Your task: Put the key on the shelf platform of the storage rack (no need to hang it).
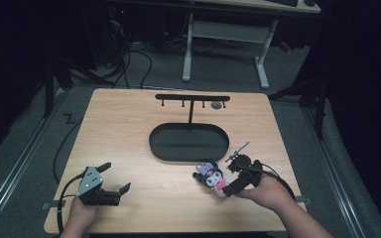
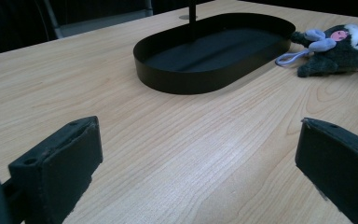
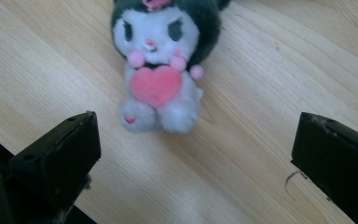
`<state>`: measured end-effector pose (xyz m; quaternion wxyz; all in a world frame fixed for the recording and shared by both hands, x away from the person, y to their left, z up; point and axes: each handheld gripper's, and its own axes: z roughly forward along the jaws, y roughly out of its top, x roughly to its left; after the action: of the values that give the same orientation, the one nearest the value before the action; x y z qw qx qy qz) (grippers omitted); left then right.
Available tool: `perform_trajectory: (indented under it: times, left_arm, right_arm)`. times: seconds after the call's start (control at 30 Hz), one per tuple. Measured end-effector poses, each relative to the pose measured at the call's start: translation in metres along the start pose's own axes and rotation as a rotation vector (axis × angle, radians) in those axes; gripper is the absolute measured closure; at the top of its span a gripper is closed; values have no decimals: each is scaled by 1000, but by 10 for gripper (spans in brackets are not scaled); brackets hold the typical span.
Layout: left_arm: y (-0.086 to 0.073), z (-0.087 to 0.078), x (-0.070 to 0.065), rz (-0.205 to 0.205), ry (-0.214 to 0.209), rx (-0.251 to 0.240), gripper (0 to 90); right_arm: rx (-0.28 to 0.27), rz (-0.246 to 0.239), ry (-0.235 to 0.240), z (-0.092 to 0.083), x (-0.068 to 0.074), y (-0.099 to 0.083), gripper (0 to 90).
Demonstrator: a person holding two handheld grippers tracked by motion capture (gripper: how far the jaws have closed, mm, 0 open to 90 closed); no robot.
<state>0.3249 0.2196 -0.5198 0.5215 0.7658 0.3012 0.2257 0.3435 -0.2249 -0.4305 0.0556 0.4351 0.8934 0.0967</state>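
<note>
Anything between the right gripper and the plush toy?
Nothing visible. In the right gripper view, the small black-and-white plush toy with a pink heart lies on bare wooden table just ahead of the open right gripper, with only tabletop between. The black oval tray sits beyond the toy.

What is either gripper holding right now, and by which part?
Nothing is held. The left gripper is open over bare table; the right gripper is open with the plush toy lying ahead of its jaws, untouched.
</note>
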Motion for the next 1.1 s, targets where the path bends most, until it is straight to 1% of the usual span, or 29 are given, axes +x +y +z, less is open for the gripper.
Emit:
perform_trajectory:
  times: [0.13,0.2,0.27,0.33,0.37,0.4,0.43,0.5,0.53,0.63,0.73,0.77,0.8,0.83,0.87,0.9,1.03,1.07,1.1]
  left_arm:
    - [1,-1,2,0,7,-8,11]
    - [1,-1,3,-3,9,-8,12]
    - [0,-1,2,-1,8,-13,12]
    - [1,-1,2,0,7,-13,12]
    - [1,-1,3,0,8,-14,13]
    - [1,-2,3,1,8,-15,13]
    - [1,-2,3,1,8,-15,13]
    - [1,-2,3,1,8,-15,13]
    - [1,-2,3,2,8,-15,13]
    - [1,-3,3,2,6,-16,13]
    - [1,-3,3,2,6,-18,13]
    - [1,-3,3,2,6,-15,13]
    - [1,-3,3,2,4,-15,13]
    - [1,-3,3,2,4,-15,13]
    - [1,-3,4,1,4,-14,13]
    - [1,-3,4,-4,4,-17,13]
    - [1,-4,4,1,0,-15,16]
    - [1,-4,4,1,0,-16,16]
    - [1,-3,4,-2,1,-20,17]
  right_arm:
    - [1,-6,10,5,6,5,1]
    - [16,13,22,8,9,8,5]
    - [19,-16,22,12,8,10,9]
    - [31,-6,28,16,10,13,17]
    - [29,-21,29,18,10,14,23]
    - [40,-9,31,19,11,15,33]
    - [41,-7,31,22,12,16,54]
    - [50,-11,26,26,13,18,97]
    - [52,-6,30,28,14,19,105]
    - [55,-13,27,34,17,20,135]
    - [65,-11,34,39,17,20,140]
    - [76,-20,26,44,17,20,148]
    - [86,-8,29,46,18,20,151]
    - [86,-8,29,46,18,20,151]
    - [92,-23,46,48,17,20,163]
    - [94,-17,46,49,17,20,171]
    - [101,-19,44,52,16,22,170]
    - [114,-6,47,53,16,22,170]
    - [111,-8,45,55,16,22,173]
